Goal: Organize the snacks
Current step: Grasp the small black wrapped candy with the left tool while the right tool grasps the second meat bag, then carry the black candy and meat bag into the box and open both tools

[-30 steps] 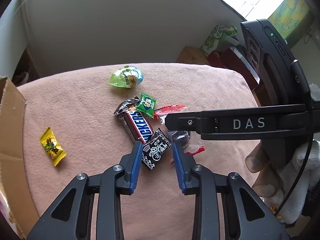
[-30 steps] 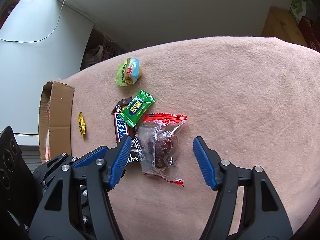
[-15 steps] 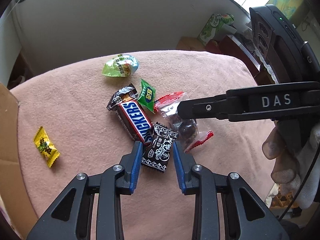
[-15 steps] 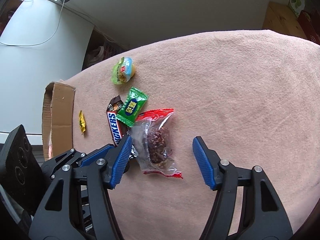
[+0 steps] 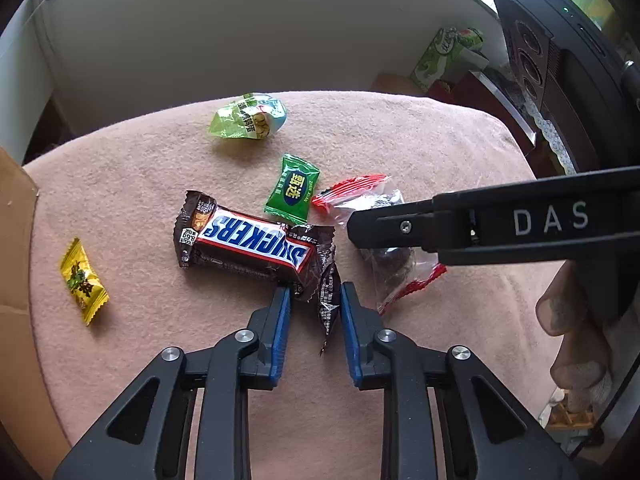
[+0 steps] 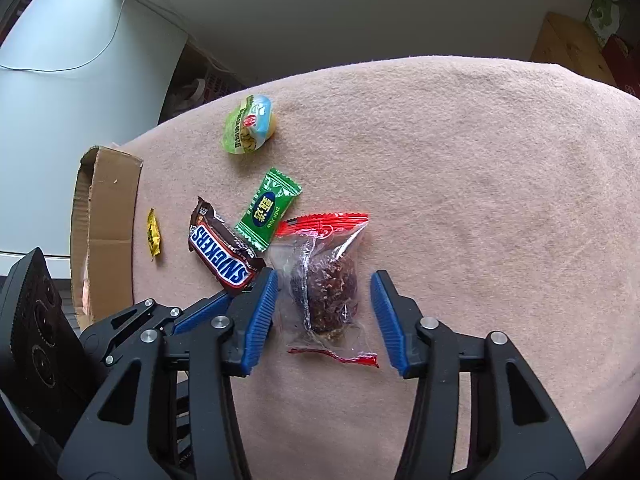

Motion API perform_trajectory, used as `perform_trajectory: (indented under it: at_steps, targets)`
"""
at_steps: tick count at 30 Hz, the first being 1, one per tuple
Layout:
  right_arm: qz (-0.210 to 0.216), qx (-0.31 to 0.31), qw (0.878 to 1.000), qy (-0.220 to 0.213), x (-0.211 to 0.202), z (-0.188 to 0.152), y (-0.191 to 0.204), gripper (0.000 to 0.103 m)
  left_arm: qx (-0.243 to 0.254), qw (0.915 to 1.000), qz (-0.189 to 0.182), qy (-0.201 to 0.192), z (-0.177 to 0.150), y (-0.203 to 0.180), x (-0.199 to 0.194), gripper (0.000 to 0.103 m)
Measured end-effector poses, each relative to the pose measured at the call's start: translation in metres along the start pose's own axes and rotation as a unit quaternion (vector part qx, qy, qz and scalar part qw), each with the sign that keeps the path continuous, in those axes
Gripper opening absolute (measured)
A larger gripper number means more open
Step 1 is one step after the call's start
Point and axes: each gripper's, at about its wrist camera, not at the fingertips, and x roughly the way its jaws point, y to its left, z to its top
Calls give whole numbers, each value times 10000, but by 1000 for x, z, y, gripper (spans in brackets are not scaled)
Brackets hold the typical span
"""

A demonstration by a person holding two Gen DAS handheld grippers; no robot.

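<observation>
Here both grabs are under way: the left claw [image 5: 311,304] has been closing around a small dark wrapper [image 5: 328,300], the right claw [image 6: 324,294] around the clear dried-fruit packet [image 6: 324,284]. Neither visibly pinches yet; finish closing, then lift toward the cardboard box [image 6: 104,200].

Left gripper [image 5: 312,292] and right gripper [image 6: 324,280]: both angled steeply down, fingers just been closing, part-open.
</observation>
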Motion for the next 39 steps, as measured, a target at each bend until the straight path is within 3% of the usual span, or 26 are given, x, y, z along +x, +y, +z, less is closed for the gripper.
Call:
perform_trajectory:
  at_steps: [5, 6, 10, 23, 39]
  targets:
    - [-189, -185, 9996, -20, 1, -3, 8, 47, -171, 9998, -15, -41, -11, 9, -8, 14]
    - [-272, -270, 9993, -28, 2, -5, 13, 42, -234, 9997, -34, -40, -13, 12, -10, 14]
    - [-374, -464, 9982, -69, 1, -13, 19, 40, -364, 9993, -58, -54, -26, 20, -21, 13]
    - [-159, 163, 9994, -259, -20, -56, -14, 38, -993, 9943, -384, -73, -75, 36, -50, 9]
    - [55, -224, 9975, -672, -62, -48, 29, 38, -1344, 9881, -289, -691, -64, 54, -99, 9]
